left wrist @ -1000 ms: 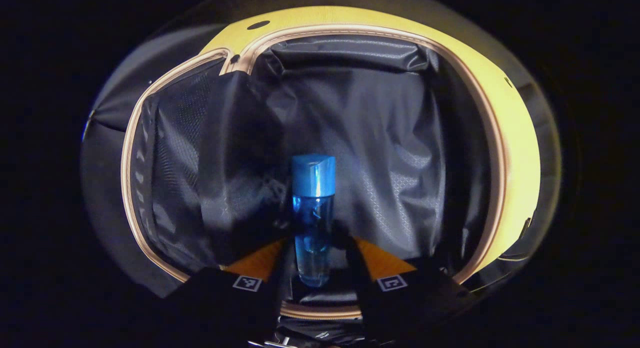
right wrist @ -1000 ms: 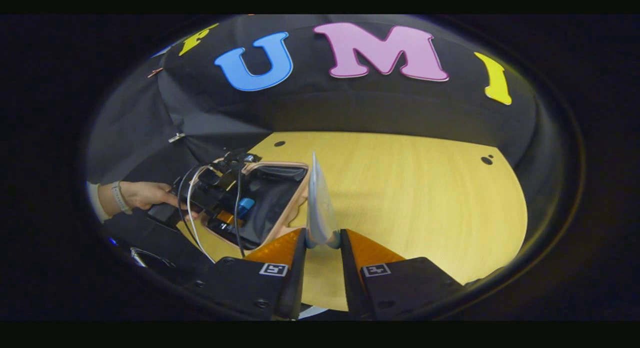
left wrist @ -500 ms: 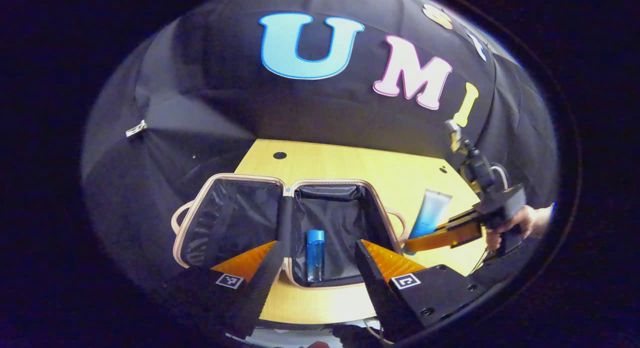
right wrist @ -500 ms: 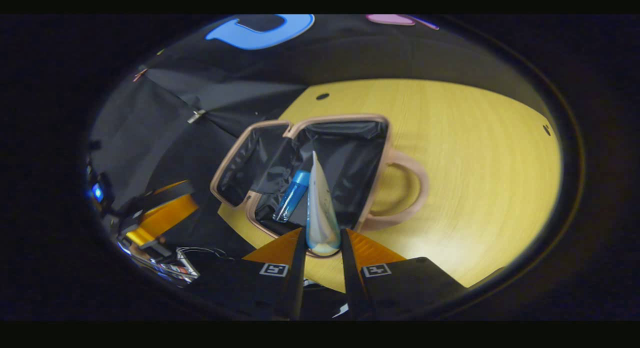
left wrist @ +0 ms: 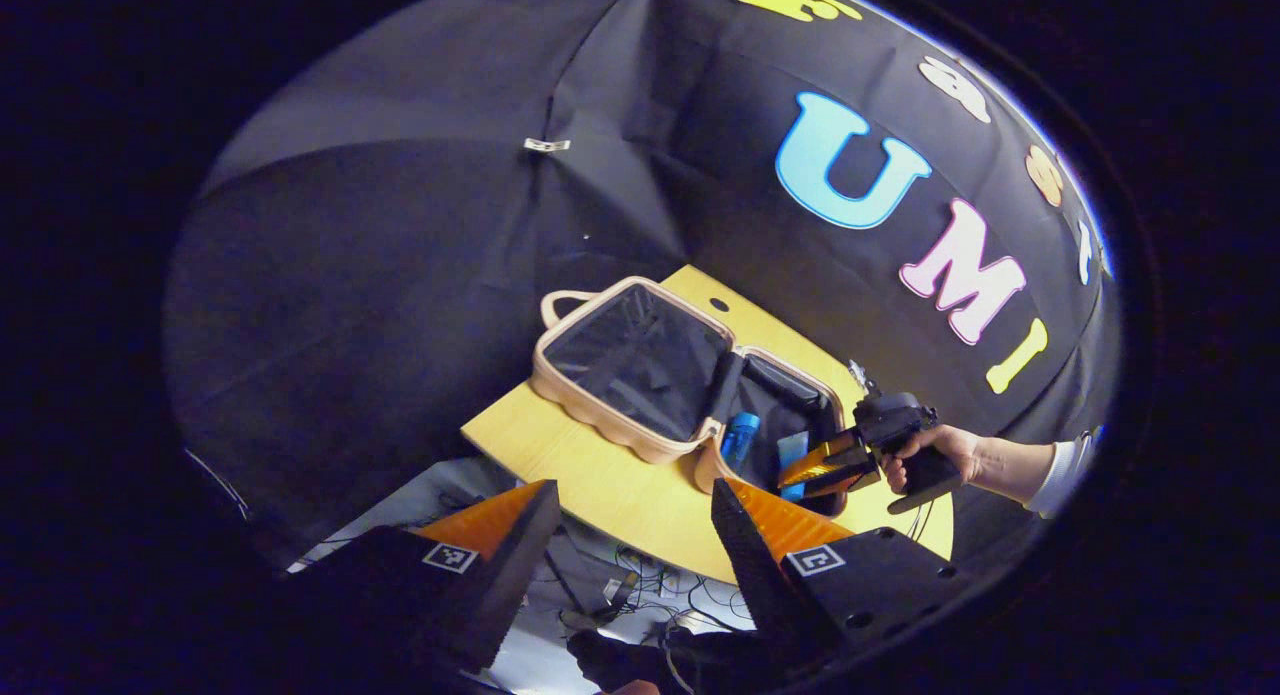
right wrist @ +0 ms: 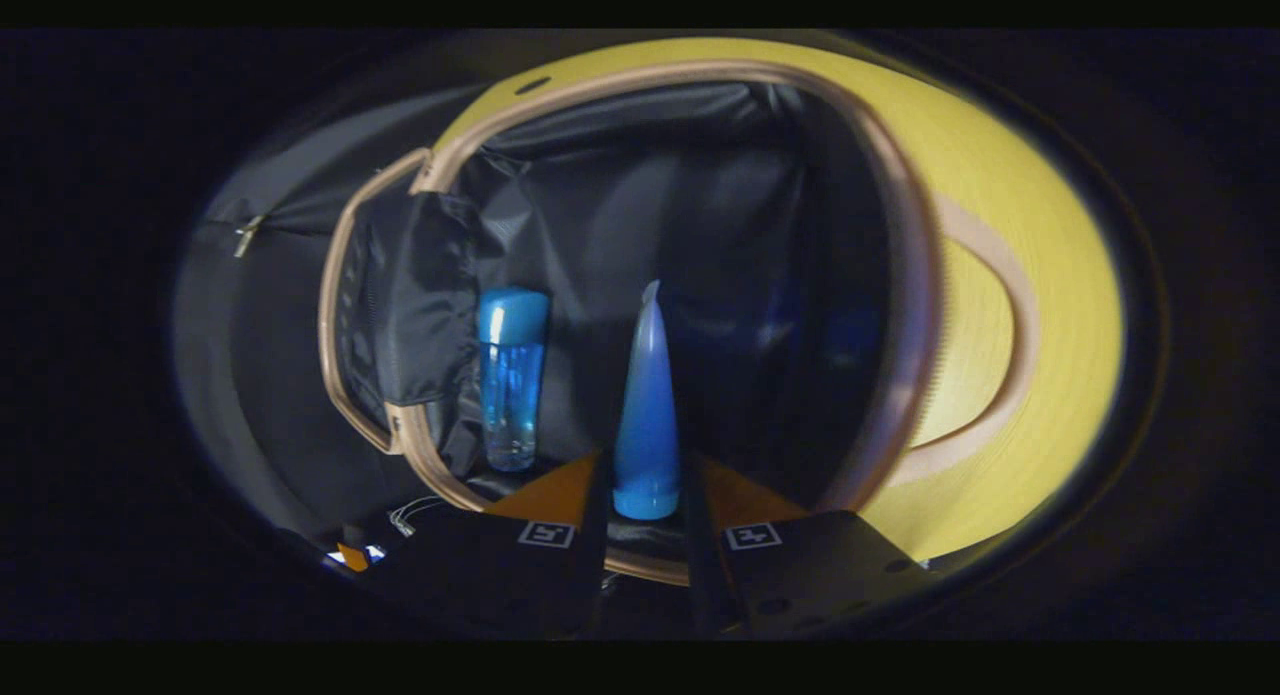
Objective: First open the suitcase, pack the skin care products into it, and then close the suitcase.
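Inside suitcase, tube sits clamped in right claw.

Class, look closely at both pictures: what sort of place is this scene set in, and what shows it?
Most likely a recording booth, not a home: black cloth walls surround a small wooden table, loose cables lie below it, and a hand works a camera-bearing right gripper over an open suitcase.

left hand-held gripper gapes wide apart, right hand-held gripper pinched close, a hand gripping it.
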`<state>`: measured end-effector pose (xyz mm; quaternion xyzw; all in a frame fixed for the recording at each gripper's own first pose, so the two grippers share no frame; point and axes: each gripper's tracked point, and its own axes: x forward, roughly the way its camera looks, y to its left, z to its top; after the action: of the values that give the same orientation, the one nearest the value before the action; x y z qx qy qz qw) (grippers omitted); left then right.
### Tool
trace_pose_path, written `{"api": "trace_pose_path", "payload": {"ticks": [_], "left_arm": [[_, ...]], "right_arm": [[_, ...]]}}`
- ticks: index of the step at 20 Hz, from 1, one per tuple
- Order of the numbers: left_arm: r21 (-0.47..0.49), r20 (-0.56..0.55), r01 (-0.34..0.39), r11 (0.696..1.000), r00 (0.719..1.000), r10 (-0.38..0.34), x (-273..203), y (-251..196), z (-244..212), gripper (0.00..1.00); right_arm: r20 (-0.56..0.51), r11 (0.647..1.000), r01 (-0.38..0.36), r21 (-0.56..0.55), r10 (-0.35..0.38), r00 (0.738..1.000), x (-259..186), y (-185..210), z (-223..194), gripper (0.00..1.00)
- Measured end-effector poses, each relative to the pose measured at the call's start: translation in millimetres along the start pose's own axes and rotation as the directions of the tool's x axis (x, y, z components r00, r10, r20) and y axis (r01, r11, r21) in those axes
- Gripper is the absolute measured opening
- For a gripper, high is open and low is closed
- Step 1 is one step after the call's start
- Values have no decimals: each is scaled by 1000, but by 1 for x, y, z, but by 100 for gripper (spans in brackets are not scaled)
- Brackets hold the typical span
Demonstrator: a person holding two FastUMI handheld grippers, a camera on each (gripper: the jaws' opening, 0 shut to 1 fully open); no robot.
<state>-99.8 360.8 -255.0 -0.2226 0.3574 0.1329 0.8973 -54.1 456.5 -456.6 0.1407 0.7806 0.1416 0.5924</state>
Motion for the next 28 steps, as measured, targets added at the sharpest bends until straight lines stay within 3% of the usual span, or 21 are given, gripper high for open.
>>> {"api": "trace_pose_path", "payload": {"ticks": [2, 3, 4, 5, 6, 7, 8, 11, 13, 14, 15, 18, 19, 21, 22, 25, 26, 27, 28], "left_arm": [[-10, 0, -44, 999, 999, 44, -11, 30, -3, 96], [-11, 1, -59, 998, 998, 59, -12, 42, -5, 96], [-21, -3, -85, 996, 996, 85, -8, 52, -12, 96], [-38, -11, -99, 994, 995, 98, -4, 60, -15, 96], [-61, -23, -100, 993, 995, 99, 2, 65, -17, 96], [-80, -33, -96, 992, 995, 94, 9, 67, -18, 96], [-89, -43, -97, 991, 995, 93, 23, 68, -19, 96], [-70, -40, -88, 994, 996, 86, 45, 75, -4, 96], [-70, -41, -65, 995, 997, 62, 63, 75, 18, 96], [-75, -51, -59, 995, 997, 55, 72, 74, 30, 96], [-76, -65, -55, 996, 997, 50, 81, 77, 41, 96], [-40, -56, -62, 997, 997, 60, 136, 99, 91, 96], [-39, -62, -99, 994, 993, 97, 157, 113, 106, 96], [-61, -85, -97, 993, 992, 92, 196, 117, 132, 96], [-65, -105, -102, 993, 990, 95, 215, 125, 139, 96], [17, -142, -135, 991, 980, 136, 259, 133, 158, 96], [55, -152, -147, 988, 976, 154, 275, 133, 164, 96], [88, -160, -150, 985, 973, 163, 288, 131, 169, 96], [117, -169, -157, 981, 970, 176, 304, 127, 169, 96]], "right_arm": [[-14, 1000, 9, 29, -8, 1000, -2, 7, 2, 39], [-26, 998, 23, 53, -22, 999, -1, 7, 1, 46], [-41, 997, 27, 69, -24, 999, 0, 6, -2, 32], [-54, 997, 20, 80, -16, 998, -2, 6, -6, 46], [-63, 997, 4, 82, 1, 998, -4, 10, -10, 47], [-70, 997, -34, 70, 39, 997, -9, 17, -14, 36], [-74, 994, -95, 46, 98, 992, -21, 27, -17, 36], [-33, 972, -235, -15, 235, 971, -60, 37, -20, 87], [21, 939, -338, -62, 340, 940, -94, 39, -22, 87], [41, 922, -377, -91, 382, 923, -112, 35, -25, 81], [69, 909, -399, -123, 409, 910, -130, 30, -29, 87], [174, 903, -385, -193, 418, 892, -158, 4, -38, 87], [210, 906, -368, -208, 409, 888, -162, -5, -44, 87], [259, 908, -349, -231, 403, 878, -173, -14, -68, 87], [308, 912, -333, -239, 397, 865, -181, -18, -75, 87], [544, 932, -273, -237, 360, 757, -224, -27, -67, 86], [607, 936, -268, -227, 352, 713, -246, -32, -68, 75], [655, 942, -259, -213, 335, 677, -266, -39, -68, 87], [691, 950, -243, -193, 308, 654, -285, -52, -68, 87]]}}
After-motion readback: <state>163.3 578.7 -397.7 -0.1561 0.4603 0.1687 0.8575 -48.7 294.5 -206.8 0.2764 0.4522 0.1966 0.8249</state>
